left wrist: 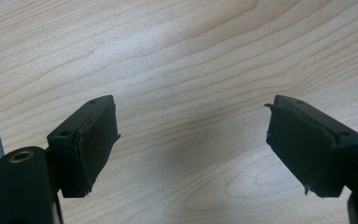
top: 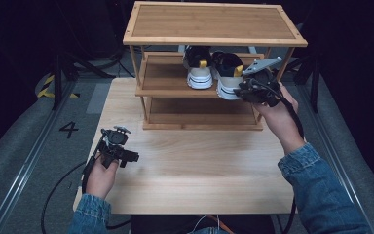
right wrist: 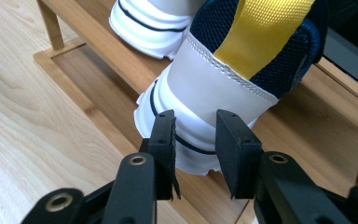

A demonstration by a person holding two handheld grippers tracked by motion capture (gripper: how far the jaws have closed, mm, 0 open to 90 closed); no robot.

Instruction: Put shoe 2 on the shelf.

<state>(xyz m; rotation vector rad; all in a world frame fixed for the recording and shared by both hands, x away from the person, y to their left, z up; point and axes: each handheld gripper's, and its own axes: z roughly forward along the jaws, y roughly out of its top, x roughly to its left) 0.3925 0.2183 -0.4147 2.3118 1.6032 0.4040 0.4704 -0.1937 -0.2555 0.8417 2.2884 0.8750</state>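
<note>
1. Our right gripper (right wrist: 195, 140) has its two black jaws narrowed at the heel of the white, navy and yellow sneaker (right wrist: 223, 79); whether the pads press on the heel we cannot tell, since the heel seems to sit just beyond them.
2. That sneaker (top: 228, 73) stands on the middle shelf of the three-tier bamboo shoe rack (top: 214, 24), its heel hanging over the shelf's front edge toward us, near the rack's right post.
3. Just beside it, to the left, stands its matching second sneaker (top: 198, 68), heel outward too, fully on the shelf.
4. Our left gripper (left wrist: 191, 140) hovers with its jaws wide apart and nothing between them, over the pale wooden table (left wrist: 177, 56), well apart from the rack, near the table's left front corner (top: 119, 146).
5. We judge the work to be nearly done or just starting: both shoes sit on the rack, and the right one is either being seated or about to be pulled off.
6. What is left, as we read it, is to settle that overhanging shoe.
</note>
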